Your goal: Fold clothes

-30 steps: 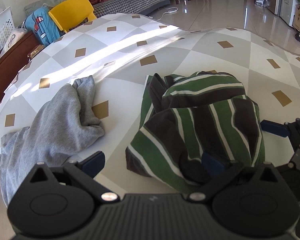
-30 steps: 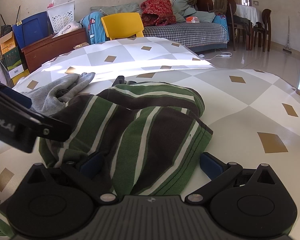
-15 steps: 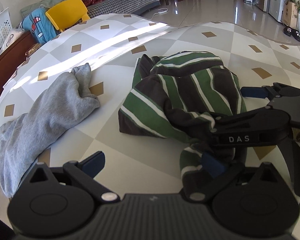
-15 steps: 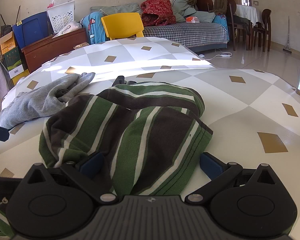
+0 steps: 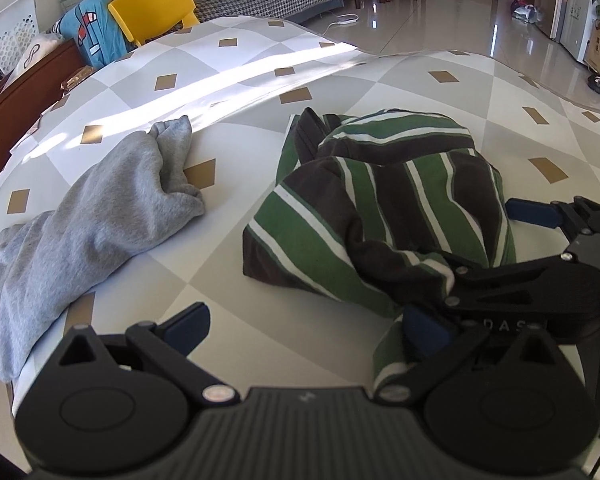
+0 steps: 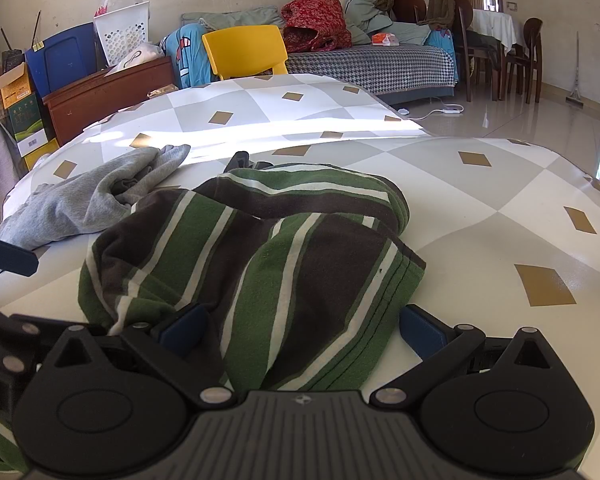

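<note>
A green, brown and white striped garment (image 5: 384, 196) (image 6: 268, 240) lies crumpled on the diamond-patterned tablecloth (image 5: 260, 60) (image 6: 500, 184). My right gripper (image 6: 302, 330) is open, and the near hem of the striped cloth lies between its blue pads. In the left wrist view its black fingers (image 5: 532, 214) reach in from the right, over that same hem. My left gripper (image 5: 306, 328) is open too, holding nothing. A loose strip of the striped cloth lies by its right pad. A grey sweatshirt (image 5: 100, 220) (image 6: 92, 200) lies bunched to the left.
A yellow chair (image 6: 244, 50) stands behind the table's far edge, with a sofa (image 6: 364, 64) and a wooden cabinet (image 6: 108, 96) beyond. Shiny floor (image 5: 480, 12) drops away past the table's right side. The left gripper's finger (image 6: 4, 256) shows at the right wrist view's left edge.
My left gripper has drawn back from on top of the striped garment toward the table's near side. The right gripper has stayed put with the hem between its open pads.
</note>
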Action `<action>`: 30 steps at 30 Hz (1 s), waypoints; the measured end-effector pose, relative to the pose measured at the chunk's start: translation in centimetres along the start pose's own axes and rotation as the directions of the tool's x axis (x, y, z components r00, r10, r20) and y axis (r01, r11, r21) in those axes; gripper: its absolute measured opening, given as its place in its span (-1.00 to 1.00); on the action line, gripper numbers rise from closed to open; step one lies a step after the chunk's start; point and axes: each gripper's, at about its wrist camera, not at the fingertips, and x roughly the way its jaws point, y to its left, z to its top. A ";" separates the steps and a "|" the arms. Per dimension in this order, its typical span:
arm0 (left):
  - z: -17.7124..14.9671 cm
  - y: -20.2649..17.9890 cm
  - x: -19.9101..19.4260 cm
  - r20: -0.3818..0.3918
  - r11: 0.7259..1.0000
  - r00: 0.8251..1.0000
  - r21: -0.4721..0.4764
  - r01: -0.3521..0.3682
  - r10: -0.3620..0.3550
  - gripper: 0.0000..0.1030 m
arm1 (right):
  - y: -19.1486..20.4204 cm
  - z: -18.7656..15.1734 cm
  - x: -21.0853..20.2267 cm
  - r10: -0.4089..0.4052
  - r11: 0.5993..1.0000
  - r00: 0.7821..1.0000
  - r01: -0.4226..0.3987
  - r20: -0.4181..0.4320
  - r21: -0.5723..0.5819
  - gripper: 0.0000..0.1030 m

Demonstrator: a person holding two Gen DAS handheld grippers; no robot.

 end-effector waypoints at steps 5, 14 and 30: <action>0.6 -0.1 0.6 0.001 0.999 0.999 0.017 -0.036 0.036 1.00 | 0.0 0.0 0.0 -0.010 1.000 1.000 0.010 0.000 0.005 1.00; 0.9 0.9 1.4 -0.074 1.000 0.997 -0.007 0.002 -0.002 1.00 | 0.0 0.0 0.0 -0.012 1.000 1.000 0.012 0.000 0.003 1.00; 0.2 1.2 0.2 -0.050 0.999 0.998 0.037 -0.033 0.034 1.00 | 0.0 0.0 0.0 -0.011 1.000 1.000 0.011 0.000 0.004 1.00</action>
